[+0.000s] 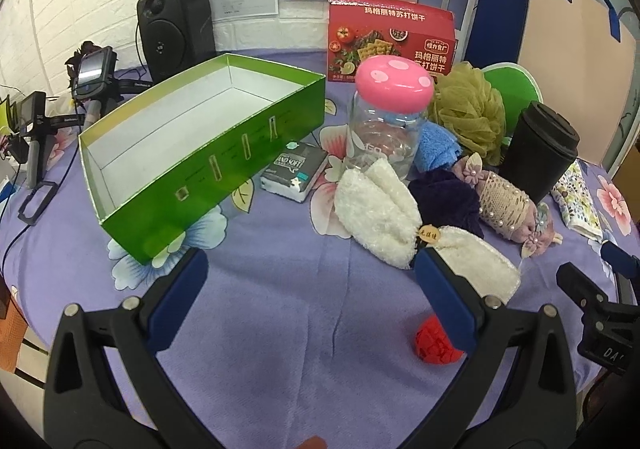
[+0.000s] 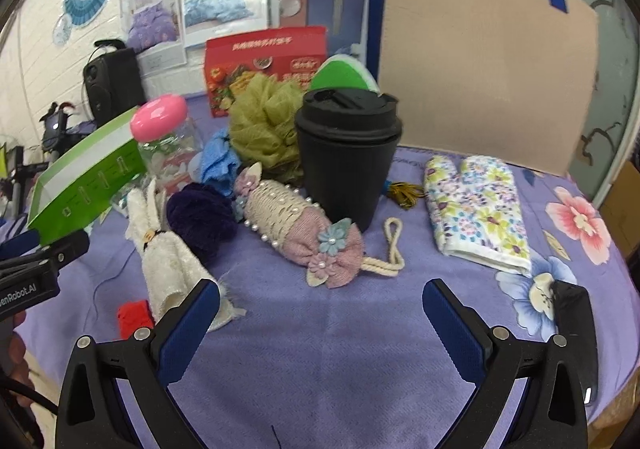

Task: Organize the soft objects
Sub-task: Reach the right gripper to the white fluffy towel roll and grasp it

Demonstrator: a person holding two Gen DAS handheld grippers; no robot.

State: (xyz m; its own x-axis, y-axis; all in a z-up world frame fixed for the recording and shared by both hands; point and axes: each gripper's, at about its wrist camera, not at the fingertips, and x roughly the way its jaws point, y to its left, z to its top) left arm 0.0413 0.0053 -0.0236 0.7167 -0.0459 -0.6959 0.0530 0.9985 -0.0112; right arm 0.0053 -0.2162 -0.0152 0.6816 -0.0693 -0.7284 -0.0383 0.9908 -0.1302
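Purple floral tablecloth [image 1: 288,321], empty green box [image 1: 208,153] at left, black lidded cup [image 2: 346,165] upright behind pink knitted pouch [image 2: 304,233], white fuzzy cloth [image 1: 380,209] beside glass jar [image 1: 384,129], left gripper [image 1: 310,301] and right gripper [image 2: 322,323] both spread apart, holding nothing, above bare cloth.

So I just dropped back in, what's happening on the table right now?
Nothing is picked up yet. The left gripper and right gripper both hover open above the purple floral tablecloth. The open green cardboard box is empty. The soft items, a fluffy white towel, a dark purple cloth and a floral oven mitt, lie loose around the black lidded cup.
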